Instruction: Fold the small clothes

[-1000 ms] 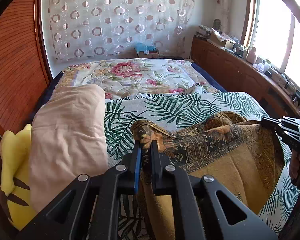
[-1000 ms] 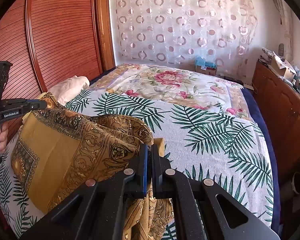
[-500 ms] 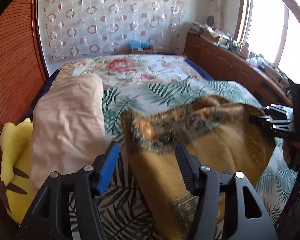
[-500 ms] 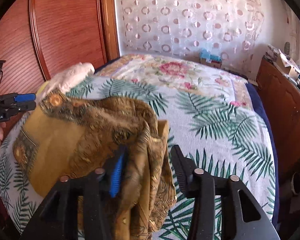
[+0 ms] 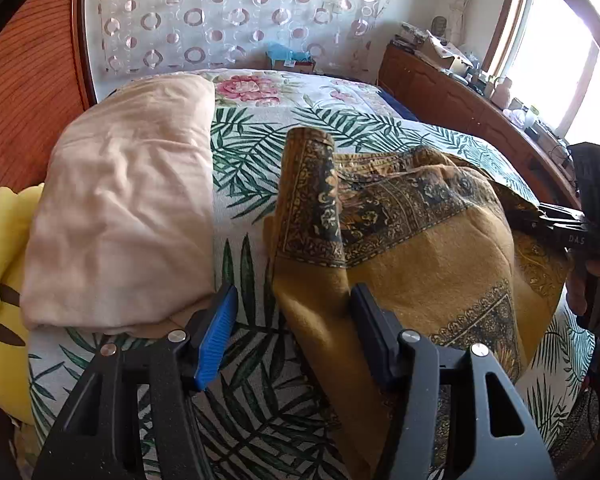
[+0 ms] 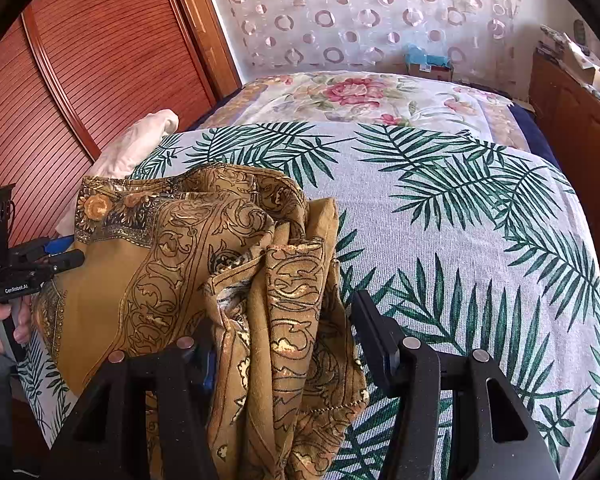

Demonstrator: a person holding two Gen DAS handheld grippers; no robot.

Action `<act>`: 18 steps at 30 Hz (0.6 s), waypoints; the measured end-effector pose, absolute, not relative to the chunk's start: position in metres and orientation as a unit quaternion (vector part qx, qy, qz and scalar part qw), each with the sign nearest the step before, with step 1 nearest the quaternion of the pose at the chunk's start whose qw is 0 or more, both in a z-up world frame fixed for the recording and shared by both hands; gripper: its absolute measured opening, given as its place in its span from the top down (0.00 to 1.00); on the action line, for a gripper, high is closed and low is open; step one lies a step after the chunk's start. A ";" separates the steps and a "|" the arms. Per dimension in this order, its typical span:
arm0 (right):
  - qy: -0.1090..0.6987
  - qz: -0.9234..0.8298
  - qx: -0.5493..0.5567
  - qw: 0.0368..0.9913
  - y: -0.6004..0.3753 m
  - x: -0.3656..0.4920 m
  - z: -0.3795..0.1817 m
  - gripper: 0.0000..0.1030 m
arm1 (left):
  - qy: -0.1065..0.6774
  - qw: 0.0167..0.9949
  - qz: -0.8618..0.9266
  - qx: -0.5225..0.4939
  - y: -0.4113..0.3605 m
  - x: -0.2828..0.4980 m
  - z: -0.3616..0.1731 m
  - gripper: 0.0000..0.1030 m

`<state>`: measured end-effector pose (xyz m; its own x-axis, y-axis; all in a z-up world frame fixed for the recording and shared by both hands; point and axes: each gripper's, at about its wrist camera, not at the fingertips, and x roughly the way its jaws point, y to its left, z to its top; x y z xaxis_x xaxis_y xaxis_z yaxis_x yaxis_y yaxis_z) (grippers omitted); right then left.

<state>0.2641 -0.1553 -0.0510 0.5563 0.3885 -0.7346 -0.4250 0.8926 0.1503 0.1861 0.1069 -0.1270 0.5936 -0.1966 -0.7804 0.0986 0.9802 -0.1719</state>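
A mustard-gold patterned cloth [image 5: 420, 248] lies bunched on the palm-leaf bedspread [image 5: 244, 168]; it also shows in the right wrist view [image 6: 204, 264]. My left gripper [image 5: 292, 316] is open, its jaws wide apart, with the cloth's left edge lying loosely between them. My right gripper [image 6: 280, 332] is open too, with a rumpled fold of the cloth between its jaws. Each gripper shows from the side in the other view: the right one [image 5: 540, 220] at the cloth's right edge, the left one [image 6: 68, 252] at its left edge.
A folded beige cloth [image 5: 124, 208] lies left of the gold cloth, over a yellow plush toy [image 5: 0, 280]. A floral quilt [image 6: 360, 96] covers the far bed. A wooden louvred wardrobe [image 6: 80, 72] stands left, a cluttered wooden sideboard [image 5: 460, 96] right.
Both grippers were shut on the cloth's corners one second ago and have opened wide. The cloth has dropped onto the bed. Both grippers sit lower and closer to the bedspread.
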 end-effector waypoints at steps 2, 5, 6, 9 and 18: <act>0.409 0.234 -0.023 0.882 -0.156 0.264 -0.051 0.44 | 0.442 0.891 -0.086 -0.063 0.108 0.185 -0.127 0.42; 0.407 0.243 -0.021 0.880 -0.154 0.263 -0.055 0.52 | 0.439 0.892 -0.090 -0.068 0.108 0.185 -0.127 0.42; 0.407 0.249 -0.018 0.879 -0.154 0.263 -0.055 0.56 | 0.437 0.891 -0.094 -0.073 0.109 0.184 -0.127 0.42; 0.405 0.261 -0.012 0.876 -0.151 0.260 -0.058 0.71 | 0.436 0.890 -0.109 -0.078 0.106 0.182 -0.128 0.54; 0.343 0.266 -0.049 0.900 -0.142 0.230 -0.047 0.86 | 0.425 0.889 -0.149 -0.081 0.102 0.175 -0.113 0.92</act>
<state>0.2302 -0.1416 -0.0471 0.6243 0.4443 -0.6426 -0.5115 0.8542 0.0937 0.1750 0.1016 -0.1134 0.5934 -0.3343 -0.7322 0.1964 0.9423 -0.2710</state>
